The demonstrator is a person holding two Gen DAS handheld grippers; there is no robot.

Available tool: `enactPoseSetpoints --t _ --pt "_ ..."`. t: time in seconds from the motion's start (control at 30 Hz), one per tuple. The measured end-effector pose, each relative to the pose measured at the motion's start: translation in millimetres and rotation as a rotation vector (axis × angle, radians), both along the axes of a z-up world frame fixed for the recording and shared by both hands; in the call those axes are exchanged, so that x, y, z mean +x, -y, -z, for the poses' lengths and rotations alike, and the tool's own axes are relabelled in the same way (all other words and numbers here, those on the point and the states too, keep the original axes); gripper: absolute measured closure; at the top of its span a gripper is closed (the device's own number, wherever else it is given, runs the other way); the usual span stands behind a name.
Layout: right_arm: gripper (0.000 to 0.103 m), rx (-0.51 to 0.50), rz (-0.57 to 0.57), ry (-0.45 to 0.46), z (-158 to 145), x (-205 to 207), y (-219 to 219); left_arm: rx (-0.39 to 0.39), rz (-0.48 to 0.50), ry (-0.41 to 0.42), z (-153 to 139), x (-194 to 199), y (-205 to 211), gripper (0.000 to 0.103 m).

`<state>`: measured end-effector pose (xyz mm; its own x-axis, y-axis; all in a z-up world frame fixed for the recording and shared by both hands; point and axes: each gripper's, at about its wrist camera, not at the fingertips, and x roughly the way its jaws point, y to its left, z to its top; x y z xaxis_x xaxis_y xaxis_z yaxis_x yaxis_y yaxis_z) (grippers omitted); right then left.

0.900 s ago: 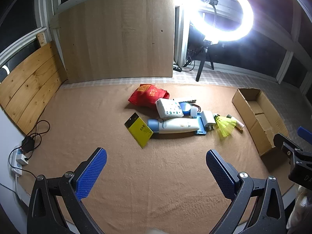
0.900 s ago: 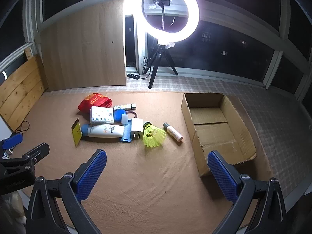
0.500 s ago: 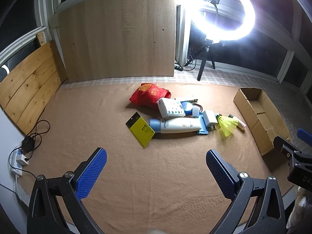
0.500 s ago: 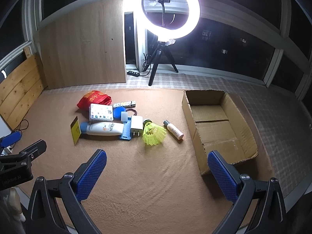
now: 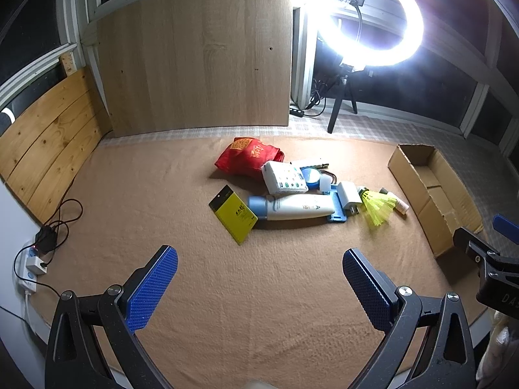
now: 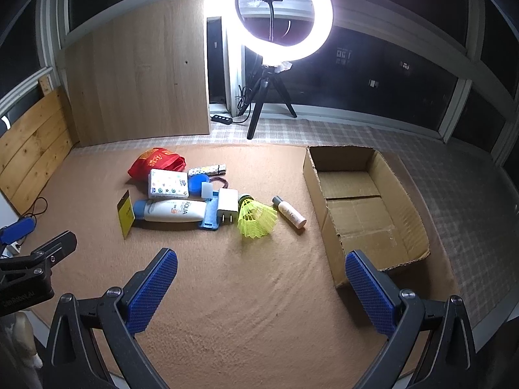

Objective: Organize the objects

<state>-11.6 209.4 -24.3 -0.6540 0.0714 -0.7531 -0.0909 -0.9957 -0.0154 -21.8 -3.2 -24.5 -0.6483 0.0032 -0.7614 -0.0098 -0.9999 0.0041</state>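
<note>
Clutter sits slightly farther; both tools (image 5: 259, 278) (image 6: 261, 278) gape empty.

The mat (image 6: 246, 291) is matt, fuzzy tan cloth. The box (image 6: 373, 220) is dull brown cardboard. The shuttlecock (image 6: 256, 218) is yellow plastic mesh, the white tube (image 6: 175, 210) smooth, slightly glossy plastic. Wooden boards (image 5: 194, 58) look smooth and matt. The gripper pads (image 6: 150, 291) are textured blue.

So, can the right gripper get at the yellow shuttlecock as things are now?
Probably yes. The right gripper is open and empty, and only bare brown mat lies between it and the shuttlecock. The white charger touches its left side.
</note>
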Motion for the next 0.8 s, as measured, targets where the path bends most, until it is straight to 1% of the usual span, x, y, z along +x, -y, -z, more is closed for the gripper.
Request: enactPoseSetpoints --t 0.8 --pt "0.001 -0.015 0.003 0.008 2.6 -1.6 0.2 -0.005 -0.013 0.005 0.1 -1.0 3.4 0.0"
